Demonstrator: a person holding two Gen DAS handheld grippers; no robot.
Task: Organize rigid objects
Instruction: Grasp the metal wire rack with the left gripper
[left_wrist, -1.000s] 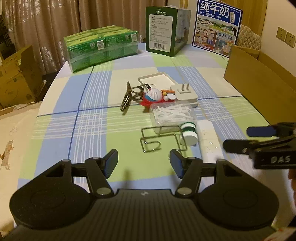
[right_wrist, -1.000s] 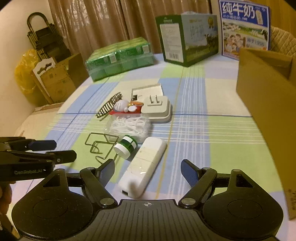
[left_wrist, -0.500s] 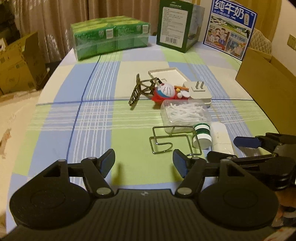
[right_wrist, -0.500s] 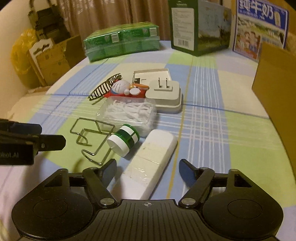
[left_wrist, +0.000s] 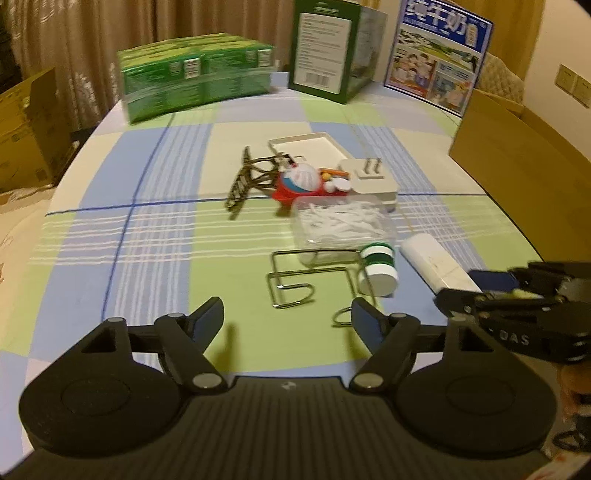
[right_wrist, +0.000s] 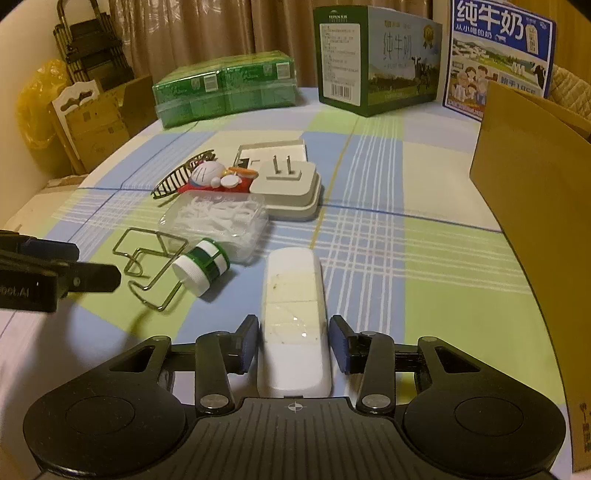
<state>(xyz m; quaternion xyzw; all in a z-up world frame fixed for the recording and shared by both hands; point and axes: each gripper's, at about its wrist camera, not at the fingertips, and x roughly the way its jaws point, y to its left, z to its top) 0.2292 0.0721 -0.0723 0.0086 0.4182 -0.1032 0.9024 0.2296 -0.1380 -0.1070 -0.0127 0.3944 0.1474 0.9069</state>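
A long white plastic case (right_wrist: 293, 295) lies on the checked tablecloth, and my right gripper (right_wrist: 294, 349) straddles its near end with the jaws narrowed close to its sides; small gaps still show. It also shows in the left wrist view (left_wrist: 436, 264), with the right gripper (left_wrist: 476, 288) at its end. My left gripper (left_wrist: 287, 319) is open and empty, low over the cloth in front of a bent wire holder (left_wrist: 314, 277). A white and green jar (right_wrist: 201, 266) lies on its side by the wire holder (right_wrist: 151, 266).
Behind lie a clear box of floss picks (right_wrist: 218, 221), a white plug adapter (right_wrist: 288, 184), a Doraemon toy (right_wrist: 207, 175), a hair claw (right_wrist: 177, 179) and a white tray (right_wrist: 273, 151). A cardboard box (right_wrist: 535, 206) stands at right. Green packs (right_wrist: 225, 88) and milk cartons (right_wrist: 376, 55) line the back.
My right gripper moved forward over the white case and its jaws narrowed around the case's near end. My left gripper drifted a little closer to the wire holder.
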